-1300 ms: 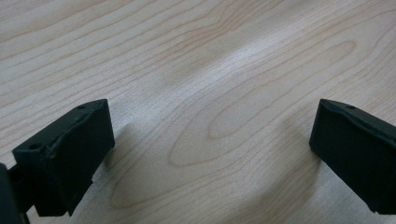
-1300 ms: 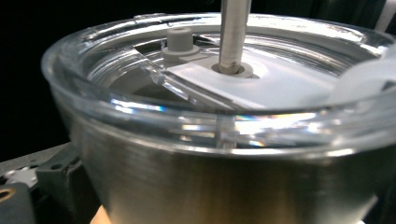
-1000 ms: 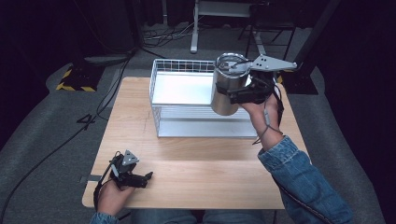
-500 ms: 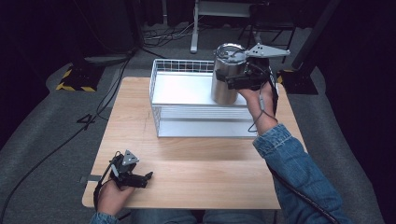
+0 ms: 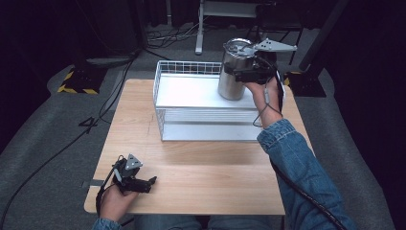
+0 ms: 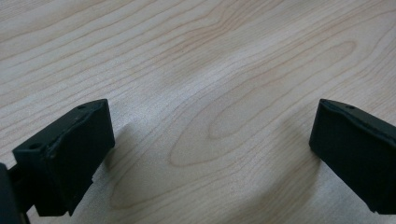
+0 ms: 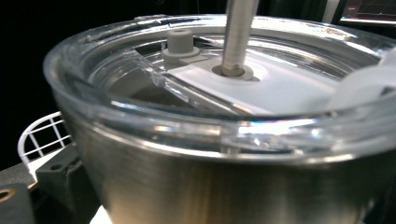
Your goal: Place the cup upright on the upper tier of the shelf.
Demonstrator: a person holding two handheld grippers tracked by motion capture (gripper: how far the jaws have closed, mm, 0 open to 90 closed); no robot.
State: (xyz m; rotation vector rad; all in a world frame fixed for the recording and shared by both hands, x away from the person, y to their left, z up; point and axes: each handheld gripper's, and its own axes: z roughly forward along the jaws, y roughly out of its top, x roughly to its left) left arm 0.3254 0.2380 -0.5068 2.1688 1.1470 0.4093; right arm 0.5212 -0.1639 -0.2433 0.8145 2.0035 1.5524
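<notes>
Two grippers in play. Left gripper (image 5: 143,183) rests at the table's (image 5: 206,167) near edge, well short of the wire basket (image 5: 163,103), fingers (image 6: 65,149) spread wide over bare wood, idle as before. Right gripper (image 5: 239,72) is clamped on the steel tumbler (image 5: 234,72), lid and straw in place. Over the last second the tumbler has travelled further back and lower, now over the basket's far right corner, base near its white floor. Judgement: placement nearly done; release comes next.

The wooden table (image 5: 201,187) carries a white wire basket (image 5: 191,103) at its far side, and the left gripper (image 5: 139,181) rests at its near-left corner.
</notes>
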